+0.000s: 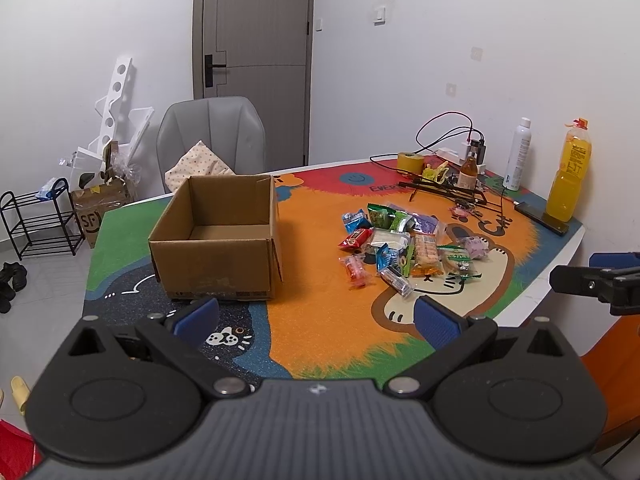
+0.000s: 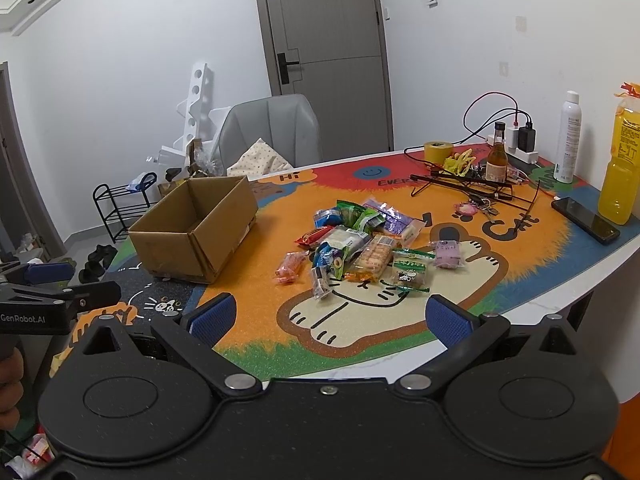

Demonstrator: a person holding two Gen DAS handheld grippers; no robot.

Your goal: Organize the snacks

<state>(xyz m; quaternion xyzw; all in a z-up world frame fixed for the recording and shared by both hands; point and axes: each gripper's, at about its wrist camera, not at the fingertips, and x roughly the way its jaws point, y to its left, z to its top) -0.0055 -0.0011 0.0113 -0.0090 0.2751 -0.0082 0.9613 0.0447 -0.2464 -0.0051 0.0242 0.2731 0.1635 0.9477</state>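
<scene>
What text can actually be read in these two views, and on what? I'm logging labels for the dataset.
"GenRobot.AI": on the left tool, seen from the right wrist.
"SF": on the brown floor box.
"Hi": on the table mat.
"EVER…": on the mat by the smiley, cut off by clutter.
Snack wrappers, the orange bottle, the white spray can and the brown bottle: print too small to read.

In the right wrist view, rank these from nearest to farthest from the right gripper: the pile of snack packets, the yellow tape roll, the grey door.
1. Pile of snack packets: mid-table, just ahead of the open right gripper.
2. Yellow tape roll: far table edge, right of centre.
3. Grey door: back wall, beyond the table.
</scene>
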